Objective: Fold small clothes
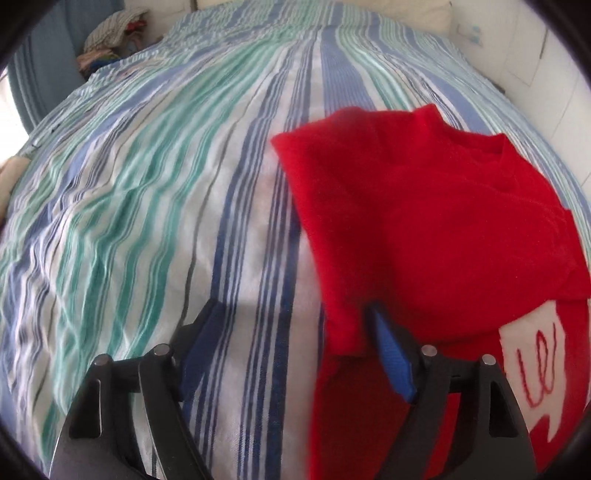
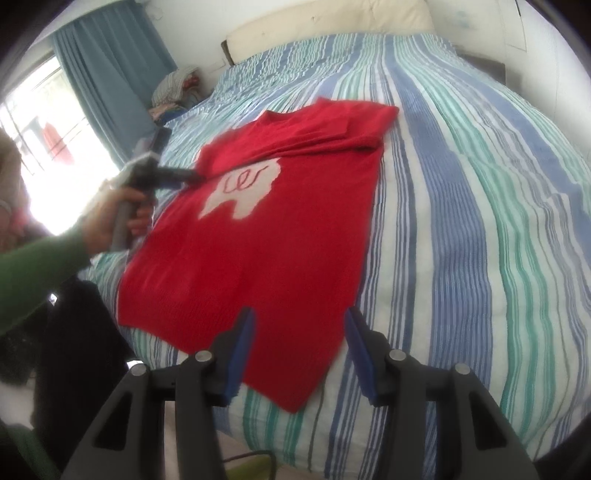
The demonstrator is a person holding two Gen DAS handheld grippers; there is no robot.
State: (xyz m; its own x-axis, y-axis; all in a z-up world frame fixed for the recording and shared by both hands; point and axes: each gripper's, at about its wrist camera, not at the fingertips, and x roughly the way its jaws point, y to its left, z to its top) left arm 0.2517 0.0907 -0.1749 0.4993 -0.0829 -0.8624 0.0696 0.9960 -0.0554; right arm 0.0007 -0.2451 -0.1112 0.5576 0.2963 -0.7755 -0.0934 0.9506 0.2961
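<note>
One sweater (image 2: 258, 251): red knit, white motif, sleeve folded across, flat near bed's (image 2: 480, 221) foot edge.
Left gripper (image 1: 295, 317): jaws apart, holding nothing.
Right gripper (image 2: 299, 325): jaws spread, holding nothing.

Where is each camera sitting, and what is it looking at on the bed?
Left wrist: sits on the left gripper, low beside the red sweater, looking up the striped bed; only its open fingers show.
Right wrist: sits on the right gripper at the sweater's bottom hem, facing the headboard; its open fingers, the person's left hand and green sleeve show.
Shared: sweater, white patch, bed, clothes pile.
</note>
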